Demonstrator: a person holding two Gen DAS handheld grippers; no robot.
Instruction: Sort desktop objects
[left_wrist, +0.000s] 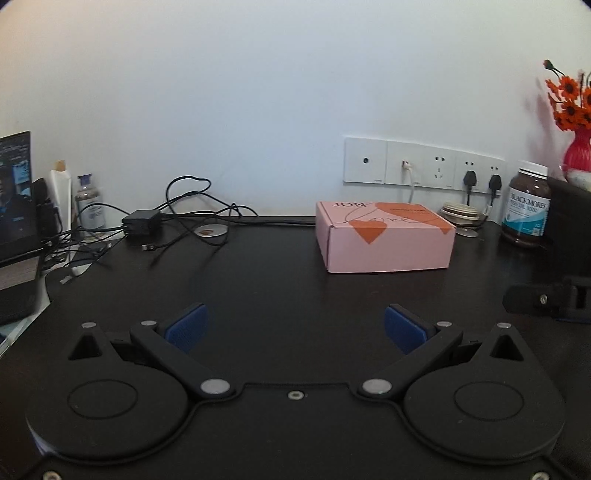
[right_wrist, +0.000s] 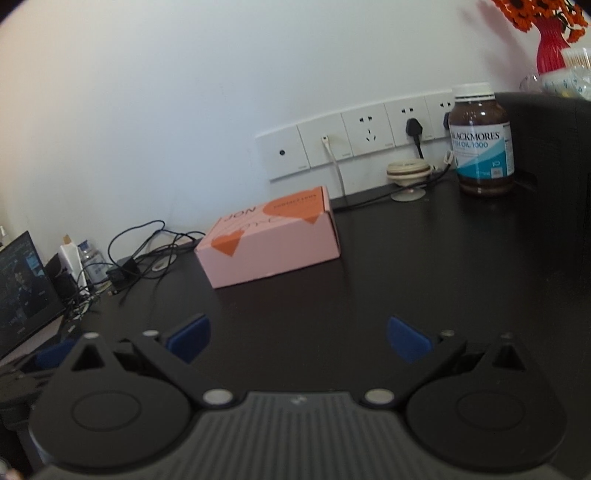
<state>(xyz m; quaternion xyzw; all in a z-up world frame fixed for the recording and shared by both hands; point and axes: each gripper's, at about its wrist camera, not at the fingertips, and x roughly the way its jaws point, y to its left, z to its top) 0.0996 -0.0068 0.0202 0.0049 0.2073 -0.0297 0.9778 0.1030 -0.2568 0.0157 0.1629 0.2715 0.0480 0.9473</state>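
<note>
No sorting is judged done: the left gripper (left_wrist: 295, 328) and right gripper (right_wrist: 298, 338) are held spread and empty above the dark tabletop (left_wrist: 258, 280), while the pink box (left_wrist: 384, 236) and supplement bottle (right_wrist: 482, 140) are left standing near the wall.

A matt pink cardboard box (left_wrist: 384, 236) is seen on the dark, faintly sheened desk (left_wrist: 277, 288). The brown bottle (right_wrist: 483, 142) looks glossy, with a paper label. Matt black plastic and blue rubbery pads (left_wrist: 186, 328) are shown on the left gripper (left_wrist: 295, 328).
</note>
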